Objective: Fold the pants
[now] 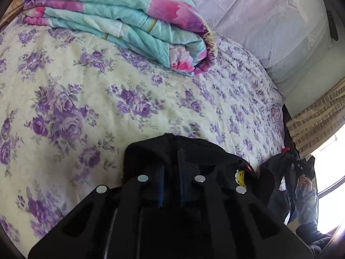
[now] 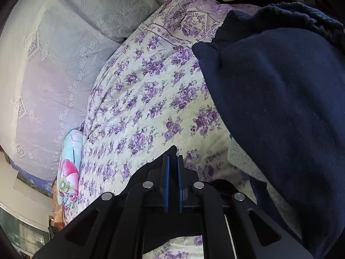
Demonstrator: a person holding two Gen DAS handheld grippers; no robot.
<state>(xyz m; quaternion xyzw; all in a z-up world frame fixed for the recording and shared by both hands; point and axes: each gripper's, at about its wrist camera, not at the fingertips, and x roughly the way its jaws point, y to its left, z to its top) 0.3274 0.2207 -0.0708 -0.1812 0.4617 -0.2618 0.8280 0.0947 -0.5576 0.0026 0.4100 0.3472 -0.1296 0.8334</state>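
Left tool [image 1: 170, 172] under draped pants [image 1: 183, 151].

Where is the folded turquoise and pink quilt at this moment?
In the left wrist view the folded quilt lies at the top left on the floral bedspread, beside the white lace pillow. The right wrist view shows it at the lower left.

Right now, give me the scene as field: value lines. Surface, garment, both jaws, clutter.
surface: bed with purple-flowered cream quilt
garment: dark navy fleece pants, bunched on the quilt to the right in the right wrist view
left gripper: jaws shut on a fold of black fabric draped over the tips
right gripper: jaws shut, nothing between them, beside the pants
clutter: folded turquoise and pink floral blanket at the far side of the bed
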